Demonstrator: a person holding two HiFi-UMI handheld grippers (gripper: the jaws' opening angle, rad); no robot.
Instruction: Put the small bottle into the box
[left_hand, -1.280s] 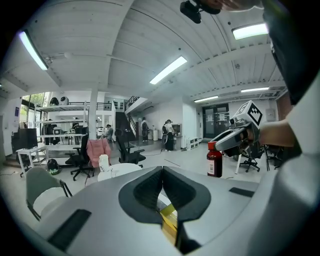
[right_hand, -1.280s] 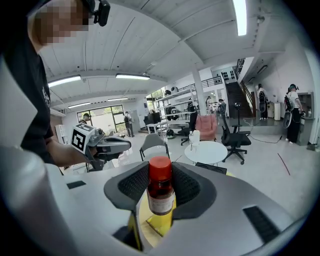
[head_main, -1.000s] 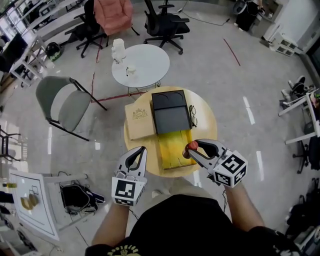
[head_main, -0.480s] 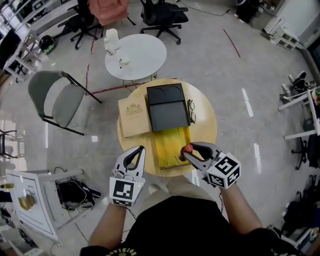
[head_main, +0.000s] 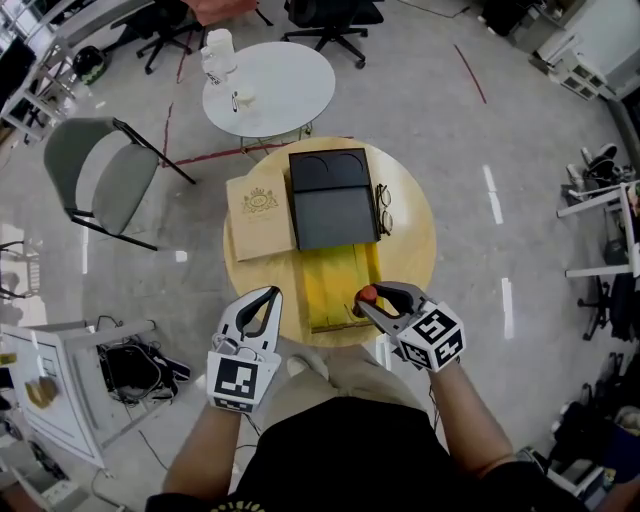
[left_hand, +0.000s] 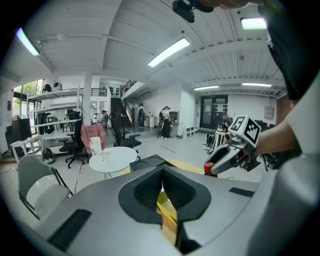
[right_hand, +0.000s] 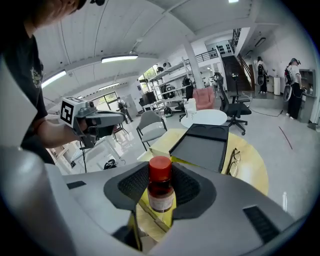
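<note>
Right gripper view shows your right tool (right_hand: 161, 174) pinching the small bottle (right_hand: 160, 194) upright by its body, with the red cap standing above the jaws and the pale label between them. From the head view, the bottle sits at the near right edge of the open yellow box (head_main: 335, 285) on the round tabletop (head_main: 412, 262). A black tray (head_main: 333, 205) lies just beyond the yellow box, a beige box (head_main: 260, 215) lies to its left, and a pair of glasses (head_main: 385, 210) lies to its right. Your left tool (left_hand: 162, 172) has its jaws pressed together with nothing between them, and it hangs off the near left edge of the tabletop, well apart from the bottle.
</note>
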